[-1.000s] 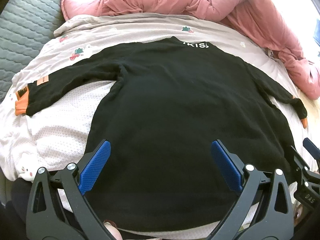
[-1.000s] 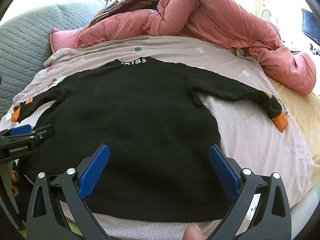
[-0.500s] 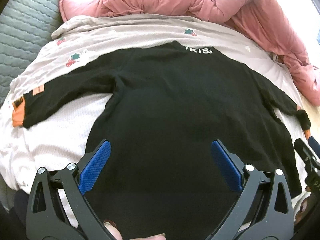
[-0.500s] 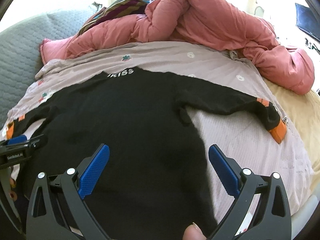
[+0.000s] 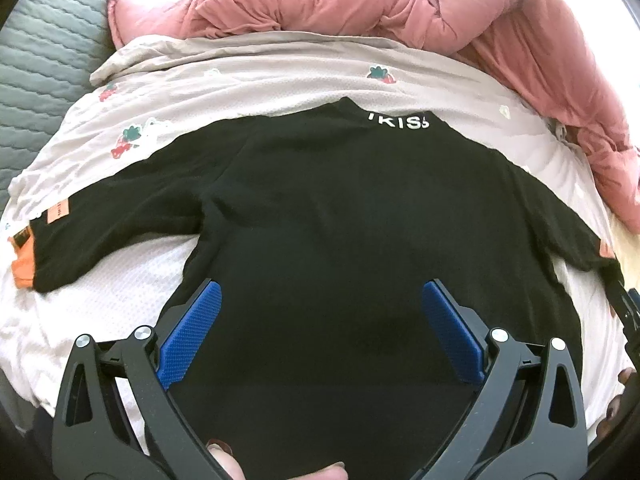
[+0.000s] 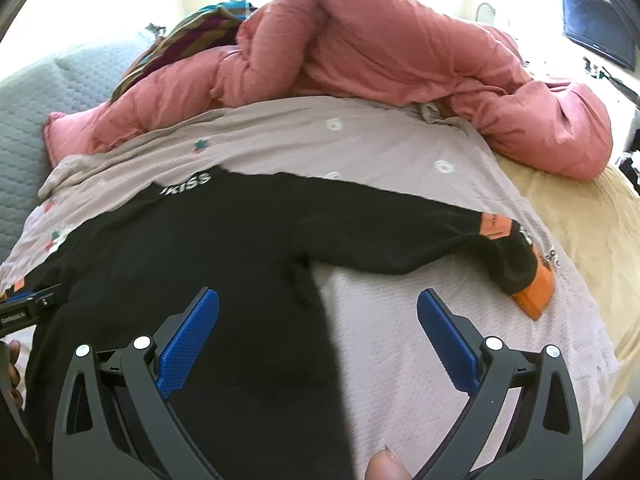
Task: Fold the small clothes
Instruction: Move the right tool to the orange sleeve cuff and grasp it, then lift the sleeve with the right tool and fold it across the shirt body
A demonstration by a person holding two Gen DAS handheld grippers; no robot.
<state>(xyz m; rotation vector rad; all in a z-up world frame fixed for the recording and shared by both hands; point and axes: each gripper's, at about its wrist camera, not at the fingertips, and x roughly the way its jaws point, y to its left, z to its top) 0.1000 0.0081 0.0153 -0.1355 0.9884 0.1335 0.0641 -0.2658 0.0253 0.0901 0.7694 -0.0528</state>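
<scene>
A black sweater (image 5: pixel 340 220) lies spread flat on the pale sheet (image 5: pixel 280 64) of the bed, collar toward the pink duvet (image 6: pixel 360 52) heaped at the far edge, orange-cuffed sleeves out to either side. The left gripper (image 5: pixel 320 332) hangs over its lower body, jaws wide and holding nothing. The right gripper (image 6: pixel 318 336), equally wide, straddles the sweater's right side edge.

Hem and far cuff of black sweater (image 5: pixel 340 240) lost to view

In the left wrist view the sweater's lower hem runs behind the left claw (image 5: pixel 318 324) and off the bottom edge, and its right cuff vanishes at the right rim. In the right wrist view the collar lettering (image 6: pixel 186 183) is blurred, and the orange sleeve patch (image 6: pixel 494 226) carries print too small to read.
</scene>
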